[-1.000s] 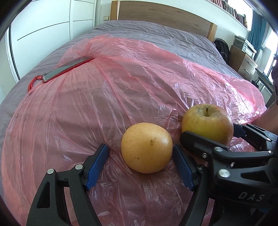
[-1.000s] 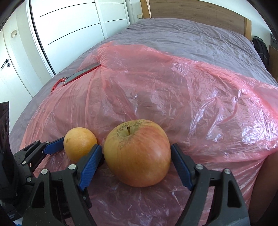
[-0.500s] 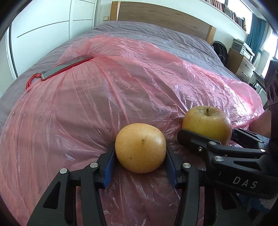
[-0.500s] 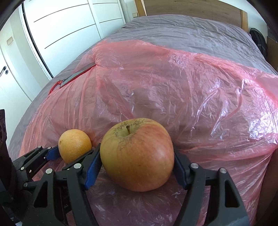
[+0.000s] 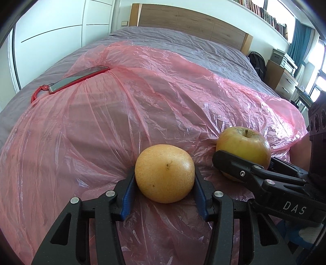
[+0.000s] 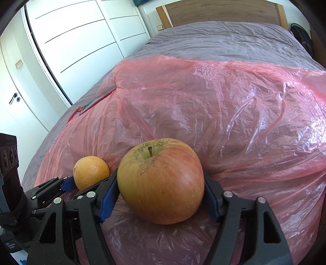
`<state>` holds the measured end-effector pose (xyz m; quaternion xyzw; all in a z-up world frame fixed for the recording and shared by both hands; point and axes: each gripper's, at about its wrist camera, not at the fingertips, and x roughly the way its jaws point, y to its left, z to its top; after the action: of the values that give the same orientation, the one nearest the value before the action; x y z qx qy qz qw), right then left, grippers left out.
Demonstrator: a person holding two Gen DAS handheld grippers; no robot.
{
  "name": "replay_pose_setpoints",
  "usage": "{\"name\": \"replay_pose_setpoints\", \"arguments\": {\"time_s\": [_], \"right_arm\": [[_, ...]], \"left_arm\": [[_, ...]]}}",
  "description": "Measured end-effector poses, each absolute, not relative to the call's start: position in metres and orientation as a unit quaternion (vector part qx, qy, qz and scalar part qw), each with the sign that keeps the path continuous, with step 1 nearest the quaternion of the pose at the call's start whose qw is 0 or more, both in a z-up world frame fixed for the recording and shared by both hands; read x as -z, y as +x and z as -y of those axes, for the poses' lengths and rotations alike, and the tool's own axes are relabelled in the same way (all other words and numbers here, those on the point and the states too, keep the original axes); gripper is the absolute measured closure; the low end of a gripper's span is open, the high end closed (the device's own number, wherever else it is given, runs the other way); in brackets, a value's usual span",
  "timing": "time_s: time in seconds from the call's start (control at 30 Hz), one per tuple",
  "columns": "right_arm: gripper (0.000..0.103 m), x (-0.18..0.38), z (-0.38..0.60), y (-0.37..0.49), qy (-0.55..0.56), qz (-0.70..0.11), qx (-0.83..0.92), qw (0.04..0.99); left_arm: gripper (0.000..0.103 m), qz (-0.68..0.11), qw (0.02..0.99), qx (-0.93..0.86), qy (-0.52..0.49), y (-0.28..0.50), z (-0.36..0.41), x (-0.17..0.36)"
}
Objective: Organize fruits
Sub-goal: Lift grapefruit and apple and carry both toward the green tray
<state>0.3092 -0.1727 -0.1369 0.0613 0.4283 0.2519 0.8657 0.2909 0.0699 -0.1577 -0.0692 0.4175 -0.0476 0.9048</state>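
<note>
Left wrist view: our left gripper (image 5: pixel 164 188) has just been closing; its blue pads (image 5: pixel 127 198) now press both sides of the yellow-orange round fruit (image 5: pixel 164 173), which sits on the pink plastic sheet (image 5: pixel 122 114) covering the bed (image 5: pixel 183 40). To its right, our right gripper (image 5: pixel 244 165) clasps the apple (image 5: pixel 243 145). Only this view shows the phone (image 5: pixel 78 78) fully, along with the bookshelf (image 5: pixel 262 12) and the drawer cabinet (image 5: pixel 282 74).

Right wrist view: our right gripper (image 6: pixel 161 196) is clamped on the apple (image 6: pixel 161 181), stem up. The round fruit (image 6: pixel 91 172) appears behind-left, in the left gripper (image 6: pixel 71 182). Only this view shows the wardrobe doors (image 6: pixel 81 36).
</note>
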Motion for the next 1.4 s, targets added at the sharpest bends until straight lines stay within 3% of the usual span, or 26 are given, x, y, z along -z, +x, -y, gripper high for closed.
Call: {"name": "replay_pose_setpoints", "arguments": {"time_s": [0.73, 1.4], "right_arm": [[0.0, 0.139, 0.191, 0.306, 0.101, -0.404, -0.284, 0.863], [0.0, 0.085, 0.208, 0.275, 0.097, -0.388, -0.276, 0.874]], "left_arm": [[0.058, -0.387, 0.908, 0.04, -0.153, 0.287, -0.101, 0.139], [0.058, -0.353, 0.921, 0.032, -0.163, 0.269, -0.097, 0.116]]}}
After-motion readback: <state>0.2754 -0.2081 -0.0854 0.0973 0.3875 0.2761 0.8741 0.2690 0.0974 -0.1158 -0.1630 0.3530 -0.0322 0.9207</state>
